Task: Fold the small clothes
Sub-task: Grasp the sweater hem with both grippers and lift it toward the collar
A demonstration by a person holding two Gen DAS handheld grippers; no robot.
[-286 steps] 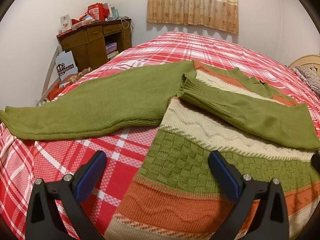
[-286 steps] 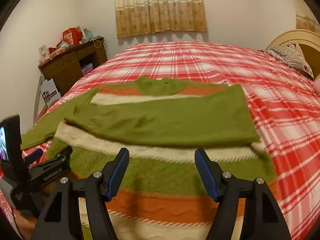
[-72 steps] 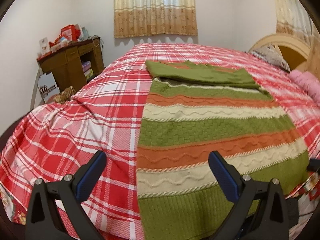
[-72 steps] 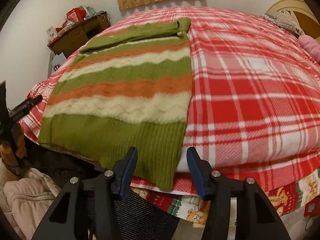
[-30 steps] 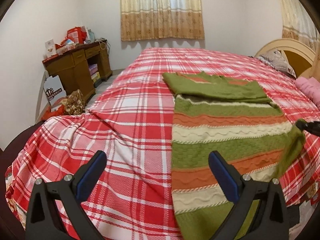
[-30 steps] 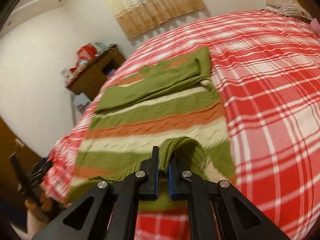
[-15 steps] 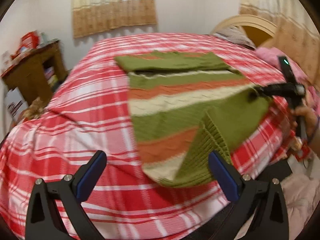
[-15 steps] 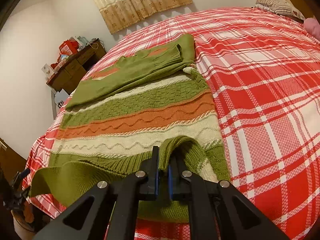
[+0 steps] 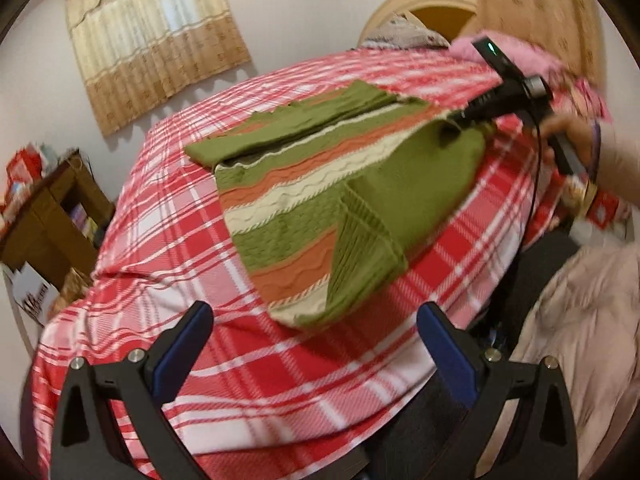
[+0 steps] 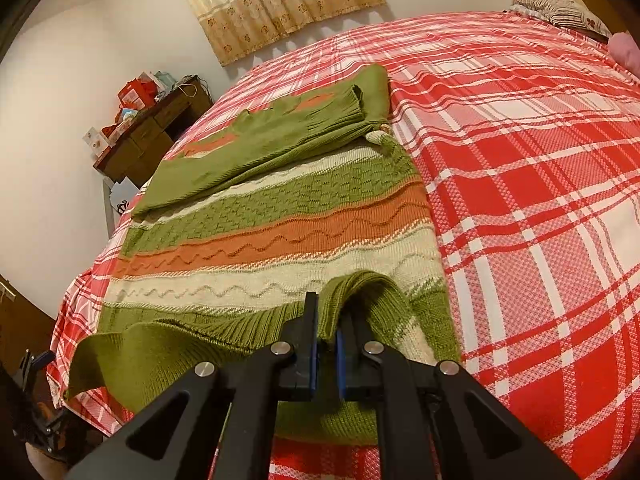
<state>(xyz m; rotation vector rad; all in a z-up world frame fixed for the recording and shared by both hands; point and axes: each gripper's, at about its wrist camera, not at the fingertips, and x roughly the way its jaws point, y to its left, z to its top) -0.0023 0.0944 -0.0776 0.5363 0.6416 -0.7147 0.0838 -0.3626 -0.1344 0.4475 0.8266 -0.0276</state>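
Note:
A green, orange and cream striped knit sweater (image 9: 304, 184) lies on the red plaid bed (image 9: 168, 208), sleeves folded across its top. My right gripper (image 10: 327, 334) is shut on the sweater's (image 10: 280, 224) green ribbed hem at the near right corner, lifting it so the hem (image 10: 168, 348) folds back over the body. In the left wrist view that same right gripper (image 9: 460, 120) shows at upper right with a hand (image 9: 576, 140) behind it. My left gripper (image 9: 314, 334) is open over the bed's near edge, short of the sweater's lower left corner, nothing between its fingers.
A wooden desk (image 10: 160, 132) with boxes stands left of the bed by the wall. A curtain (image 10: 280, 0) hangs behind. Pillows (image 10: 560, 8) and a pink item (image 9: 516, 52) lie near the headboard. Pale fabric (image 9: 580, 320) lies off the bed's right side.
The left wrist view has rolled and shifted, so the sweater now sits diagonally. The lifted hem corner is folded further over the body. The right gripper keeps its grip and has barely moved.

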